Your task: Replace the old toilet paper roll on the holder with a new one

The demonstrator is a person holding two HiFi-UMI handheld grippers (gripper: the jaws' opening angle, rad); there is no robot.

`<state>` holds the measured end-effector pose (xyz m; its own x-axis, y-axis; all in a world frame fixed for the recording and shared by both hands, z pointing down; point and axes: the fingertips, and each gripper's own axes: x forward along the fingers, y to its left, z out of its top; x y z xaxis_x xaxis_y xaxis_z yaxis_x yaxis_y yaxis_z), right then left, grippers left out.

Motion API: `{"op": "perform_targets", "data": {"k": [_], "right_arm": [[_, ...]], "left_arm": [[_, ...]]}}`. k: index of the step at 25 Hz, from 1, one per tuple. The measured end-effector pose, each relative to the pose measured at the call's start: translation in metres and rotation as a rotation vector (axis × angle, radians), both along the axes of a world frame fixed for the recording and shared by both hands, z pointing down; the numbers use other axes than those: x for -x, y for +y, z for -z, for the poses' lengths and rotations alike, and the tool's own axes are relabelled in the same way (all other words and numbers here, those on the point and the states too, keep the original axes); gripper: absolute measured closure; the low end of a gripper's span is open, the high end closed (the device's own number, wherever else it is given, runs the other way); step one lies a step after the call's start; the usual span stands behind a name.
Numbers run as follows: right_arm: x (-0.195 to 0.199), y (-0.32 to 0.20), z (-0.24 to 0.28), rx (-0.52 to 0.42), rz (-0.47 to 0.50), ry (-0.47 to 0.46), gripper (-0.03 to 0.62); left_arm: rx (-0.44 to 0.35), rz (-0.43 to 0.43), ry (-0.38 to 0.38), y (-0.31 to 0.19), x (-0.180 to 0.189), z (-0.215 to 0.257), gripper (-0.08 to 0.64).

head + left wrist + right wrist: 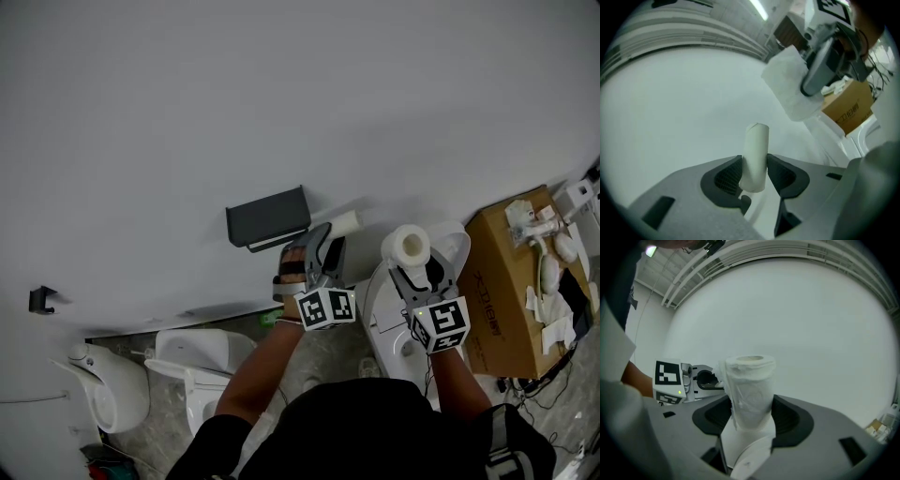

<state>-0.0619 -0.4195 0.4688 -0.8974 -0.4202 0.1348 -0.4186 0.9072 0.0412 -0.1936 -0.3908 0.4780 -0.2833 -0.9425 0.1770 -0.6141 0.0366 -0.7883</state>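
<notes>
The left tongs (755, 172) are clenched on a bare cardboard tube (756, 152), the old core. Their dark pads press on its lower part from both sides, and it stands tilted a little, its upper end poking out past the tips. In the head view this tube is off the holder (268, 217), a dark bracket fixed to the white wall (281, 94), and sits just to the holder's right without touching it. The right tongs (420, 273) are grasping the new roll (750, 387). The full white roll stands upright between widely spread jaws, its hollow end facing up and a loose flap of paper hanging down its left side. In the head view the new roll is to the right of the tube and near it, with a gap between the two. Both tongs are held up side by side in front of the wall, each with its marker cube toward the person. Below and behind the right tongs is a white toilet (382, 311), and to its right is a cardboard box (502, 291) with small pale items lying on top. At the lower left, more white fixtures (202, 356) stand against the wall.
</notes>
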Motion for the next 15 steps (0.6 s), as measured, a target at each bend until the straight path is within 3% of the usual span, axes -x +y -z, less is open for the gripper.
{"op": "perform_targets", "data": {"k": [5, 10, 12, 15], "right_arm": [[0.007, 0.01, -0.001, 0.004, 0.014, -0.003, 0.334], [0.017, 0.022, 0.001, -0.01, 0.035, 0.001, 0.334], [0.022, 0.029, 0.004, -0.024, 0.047, 0.004, 0.334], [0.033, 0.038, 0.009, -0.043, 0.07, -0.006, 0.334]], "left_arm": [[-0.118, -0.011, 0.289, 0.024, -0.004, 0.019, 0.391], [-0.314, -0.072, 0.59, 0.051, -0.004, 0.046, 0.393], [-0.359, -0.069, 0.671, 0.063, -0.003, 0.048, 0.394], [-0.406, -0.041, 0.729, 0.08, -0.001, 0.044, 0.394]]}}
